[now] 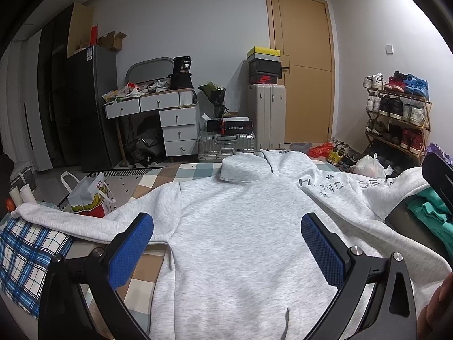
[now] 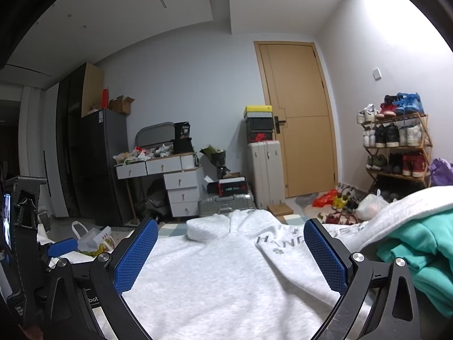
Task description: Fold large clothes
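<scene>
Nearest the camera, the left gripper (image 1: 226, 243) hangs over the lower body of the grey hoodie (image 1: 240, 226), its blue fingers (image 1: 130, 252) spread wide apart and gripping nothing. The right gripper (image 2: 230, 250) is the same, fingers (image 2: 325, 257) apart with only cloth showing between them.

The hoodie lies spread on a bed with a checked cover (image 1: 158, 178). Its long axis runs from 6 o'clock, where the hem sits by the grippers, to 12 o'clock, where the hood (image 1: 243, 167) points toward the door (image 1: 303, 65). One sleeve (image 1: 85, 215) stretches out flat toward 9 o'clock. At 2 o'clock a lettered panel (image 1: 339, 187) lies turned over the body, so one side looks already folded in, though I cannot tell how neatly.

By my judgement the fold is barely begun: the 9 o'clock sleeve and the lengthwise fold remain. A teal garment (image 2: 419, 243) lies at 3 o'clock.
</scene>
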### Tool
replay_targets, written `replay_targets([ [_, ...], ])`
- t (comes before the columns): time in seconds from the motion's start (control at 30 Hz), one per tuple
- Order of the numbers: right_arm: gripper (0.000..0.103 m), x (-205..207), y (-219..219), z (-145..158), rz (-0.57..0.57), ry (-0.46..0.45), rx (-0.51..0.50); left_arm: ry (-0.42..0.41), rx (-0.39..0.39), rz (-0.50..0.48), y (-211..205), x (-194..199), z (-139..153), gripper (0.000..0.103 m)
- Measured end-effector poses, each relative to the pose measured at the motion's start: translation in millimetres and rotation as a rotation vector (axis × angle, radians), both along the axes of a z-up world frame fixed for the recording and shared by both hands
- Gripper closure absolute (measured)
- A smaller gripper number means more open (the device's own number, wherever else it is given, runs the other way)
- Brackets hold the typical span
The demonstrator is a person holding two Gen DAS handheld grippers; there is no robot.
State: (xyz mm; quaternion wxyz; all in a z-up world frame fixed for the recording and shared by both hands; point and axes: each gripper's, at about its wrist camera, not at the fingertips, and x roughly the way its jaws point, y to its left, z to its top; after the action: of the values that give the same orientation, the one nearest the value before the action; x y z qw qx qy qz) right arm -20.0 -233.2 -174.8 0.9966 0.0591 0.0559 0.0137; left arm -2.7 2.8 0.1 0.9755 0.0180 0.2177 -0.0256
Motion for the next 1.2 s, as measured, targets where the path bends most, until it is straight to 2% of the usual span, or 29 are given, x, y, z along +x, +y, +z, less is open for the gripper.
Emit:
replay_targets([
  [1.2,0.0,1.8,-4.1,-2.9,0.0,0.021,0.014,-0.018,0.018,0.005,-1.6,-2.1,-1.8,0.001],
])
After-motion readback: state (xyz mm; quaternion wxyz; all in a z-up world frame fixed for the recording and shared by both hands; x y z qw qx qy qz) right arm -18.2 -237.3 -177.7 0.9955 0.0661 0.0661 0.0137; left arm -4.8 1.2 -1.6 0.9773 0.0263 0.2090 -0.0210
